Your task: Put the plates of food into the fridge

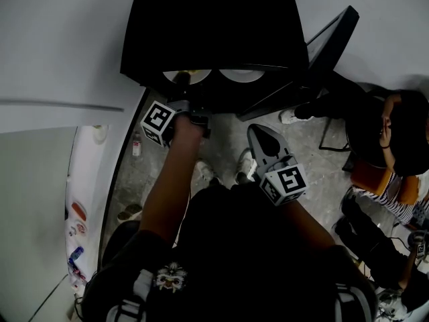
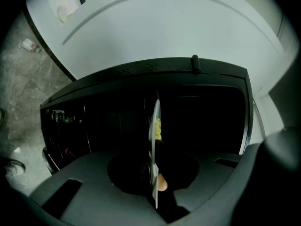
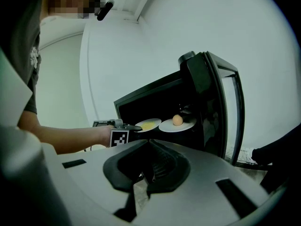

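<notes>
Gripping the near rim of the plate of yellow food (image 3: 148, 124), the left gripper (image 3: 134, 127) holds it level in the fridge (image 3: 207, 102) mouth, the dark interior dead ahead at 12 o'clock, the egg plate (image 3: 178, 125) just beside at 3 o'clock, and the closed, empty right gripper (image 1: 261, 136) well behind.
</notes>
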The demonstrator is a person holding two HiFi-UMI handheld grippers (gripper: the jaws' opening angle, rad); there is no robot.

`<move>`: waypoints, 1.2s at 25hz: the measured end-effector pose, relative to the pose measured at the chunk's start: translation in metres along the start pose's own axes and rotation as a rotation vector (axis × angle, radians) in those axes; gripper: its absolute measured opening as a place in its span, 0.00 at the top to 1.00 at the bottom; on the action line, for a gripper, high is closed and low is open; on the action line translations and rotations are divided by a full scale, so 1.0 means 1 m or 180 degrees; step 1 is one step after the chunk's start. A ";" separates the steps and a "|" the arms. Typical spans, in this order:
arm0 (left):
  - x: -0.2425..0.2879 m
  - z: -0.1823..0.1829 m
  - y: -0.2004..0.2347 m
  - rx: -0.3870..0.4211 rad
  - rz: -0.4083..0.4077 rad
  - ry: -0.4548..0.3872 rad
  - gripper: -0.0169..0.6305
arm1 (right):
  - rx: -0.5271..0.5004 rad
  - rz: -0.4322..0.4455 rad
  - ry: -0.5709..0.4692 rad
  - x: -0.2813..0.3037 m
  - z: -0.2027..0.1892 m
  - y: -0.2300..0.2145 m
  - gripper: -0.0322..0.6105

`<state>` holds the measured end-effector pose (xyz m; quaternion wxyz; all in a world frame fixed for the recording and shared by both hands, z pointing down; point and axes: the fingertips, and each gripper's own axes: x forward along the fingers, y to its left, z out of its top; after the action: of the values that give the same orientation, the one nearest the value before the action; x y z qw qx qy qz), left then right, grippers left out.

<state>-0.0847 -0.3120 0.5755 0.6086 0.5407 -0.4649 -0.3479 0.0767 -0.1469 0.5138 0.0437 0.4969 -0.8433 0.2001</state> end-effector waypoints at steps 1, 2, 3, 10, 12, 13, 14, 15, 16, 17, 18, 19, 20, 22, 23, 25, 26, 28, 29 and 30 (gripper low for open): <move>0.000 0.001 -0.001 0.0036 -0.0008 -0.0009 0.91 | 0.0006 -0.0002 -0.0002 0.000 0.000 0.000 0.91; -0.001 0.002 -0.002 0.0093 -0.0004 -0.0025 0.91 | 0.0012 -0.0003 -0.0002 0.001 -0.001 0.000 0.91; -0.002 0.004 -0.002 0.0169 0.0014 -0.0040 0.91 | 0.0012 0.0000 0.0000 0.002 -0.002 0.000 0.91; -0.013 -0.002 -0.003 0.0530 0.0152 0.0077 0.73 | -0.0085 0.0021 -0.0030 0.003 0.001 0.007 0.91; -0.023 -0.003 -0.004 0.0586 0.0178 0.0056 0.73 | -0.0106 0.0039 -0.0041 0.004 0.003 0.009 0.91; -0.029 -0.004 -0.005 0.0632 0.0184 0.0044 0.73 | -0.0114 0.0049 -0.0052 0.004 0.004 0.011 0.91; -0.036 -0.004 -0.007 0.0697 0.0173 0.0035 0.73 | -0.0122 0.0063 -0.0068 0.005 0.005 0.013 0.91; -0.042 -0.005 -0.012 0.0775 0.0135 0.0028 0.73 | -0.0128 0.0076 -0.0087 0.005 0.006 0.014 0.91; -0.048 -0.006 -0.018 0.0860 0.0065 0.0022 0.73 | -0.0133 0.0088 -0.0103 0.006 0.007 0.016 0.91; -0.055 -0.006 -0.025 0.0947 -0.0029 0.0016 0.73 | -0.0142 0.0100 -0.0118 0.006 0.009 0.018 0.91; -0.062 -0.005 -0.034 0.1043 -0.0136 0.0009 0.73 | -0.0166 0.0111 -0.0134 0.006 0.011 0.020 0.91; -0.070 -0.004 -0.043 0.1156 -0.0242 0.0002 0.73 | -0.0205 0.0123 -0.0150 0.005 0.014 0.023 0.91; -0.077 -0.003 -0.052 0.1290 -0.0341 -0.0007 0.73 | -0.0248 0.0129 -0.0165 0.003 0.016 0.025 0.91; -0.089 -0.002 -0.070 0.1638 -0.0504 -0.0034 0.73 | -0.0309 0.0136 -0.0189 0.001 0.020 0.026 0.91; -0.095 -0.003 -0.079 0.1853 -0.0573 -0.0050 0.74 | -0.0314 0.0148 -0.0206 0.000 0.022 0.027 0.91; -0.106 -0.009 -0.099 0.2318 -0.0713 -0.0077 0.77 | -0.0294 0.0184 -0.0255 -0.001 0.025 0.028 0.91; -0.111 -0.013 -0.110 0.2544 -0.0781 -0.0089 0.77 | -0.0274 0.0205 -0.0290 -0.001 0.027 0.029 0.91; -0.121 -0.024 -0.128 0.2988 -0.0888 -0.0119 0.81 | -0.0246 0.0248 -0.0373 -0.001 0.032 0.031 0.91; -0.125 -0.029 -0.135 0.3203 -0.0913 -0.0130 0.84 | -0.0246 0.0282 -0.0421 -0.001 0.035 0.033 0.91; -0.128 -0.034 -0.141 0.3414 -0.0918 -0.0130 0.87 | -0.0251 0.0327 -0.0481 -0.001 0.040 0.036 0.91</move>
<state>-0.0829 -0.2063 0.4132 0.1851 0.8261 -0.5098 -0.1527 0.0515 -0.1456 0.4663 -0.0108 0.4646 -0.8758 0.1306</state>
